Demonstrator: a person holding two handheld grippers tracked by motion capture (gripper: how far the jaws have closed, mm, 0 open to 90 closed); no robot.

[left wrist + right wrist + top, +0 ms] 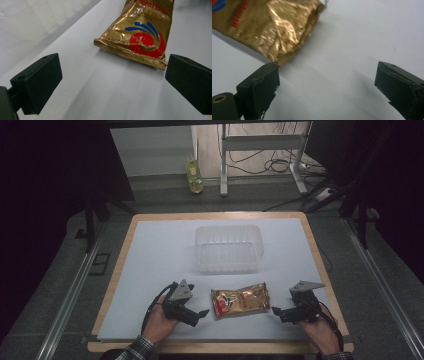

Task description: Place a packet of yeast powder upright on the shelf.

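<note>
Left gripper (202,312): jaws spread, nothing between, just left of gold packet (240,301). Right gripper (276,310): jaws spread, empty, just right of packet; one jaw tip at packet's crinkled corner, contact unclear.

Packet lies flat on white sheet (150,270), near front edge, nearer person than clear plastic tub (228,248).

Judged step: closing in on packet. Advice: bring jaws astride sealed end seam, pinch flat seam, not puffy middle; lift level.

Count: one packet, one tub, two grippers.
</note>
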